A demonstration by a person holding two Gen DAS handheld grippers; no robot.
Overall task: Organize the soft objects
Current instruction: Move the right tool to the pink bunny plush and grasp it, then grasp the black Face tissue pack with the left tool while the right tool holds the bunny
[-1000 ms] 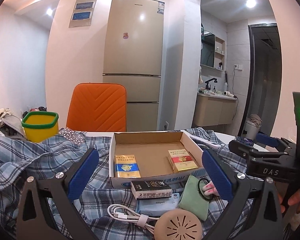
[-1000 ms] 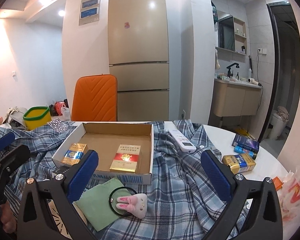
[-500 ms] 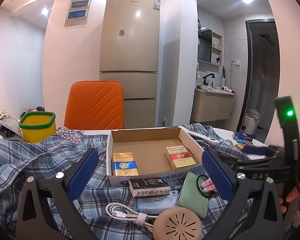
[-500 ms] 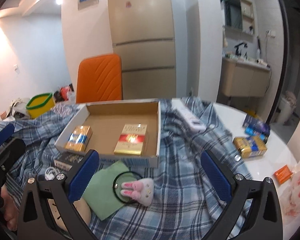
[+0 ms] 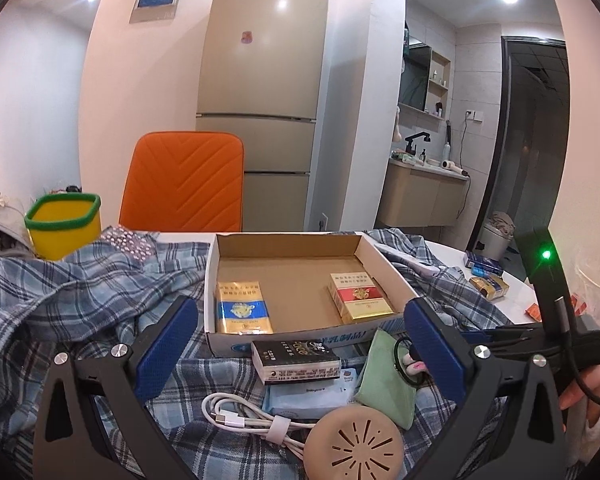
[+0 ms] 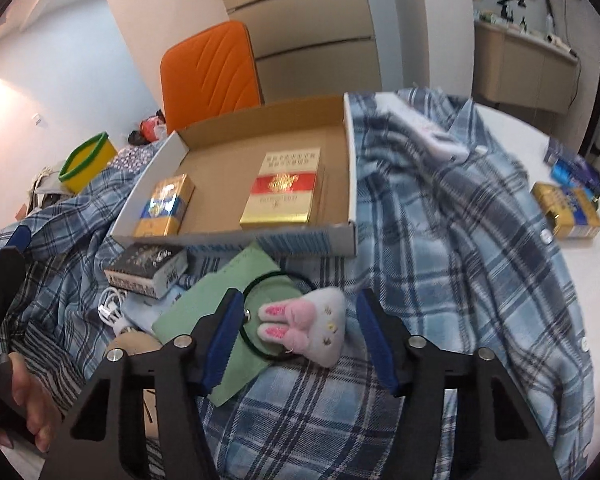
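A small plush rabbit (image 6: 306,326) on a black hair band lies on a green cloth (image 6: 224,320) over a blue plaid shirt (image 6: 440,240). My right gripper (image 6: 300,342) is open, with its blue pads on either side of the rabbit, not touching it. In the left wrist view the green cloth (image 5: 384,380) and the band lie at the right pad. My left gripper (image 5: 300,356) is open and empty above a dark box (image 5: 294,360).
An open cardboard box (image 5: 300,280) holds two cigarette packs. A white cable (image 5: 244,420), a beige round disc (image 5: 354,444) and a blue packet lie in front. Packs (image 6: 568,210) sit on the white table at the right. An orange chair and a yellow bin stand behind.
My right gripper has tilted down, moved toward the rabbit and narrowed its opening around it. My left gripper has stayed nearly still.
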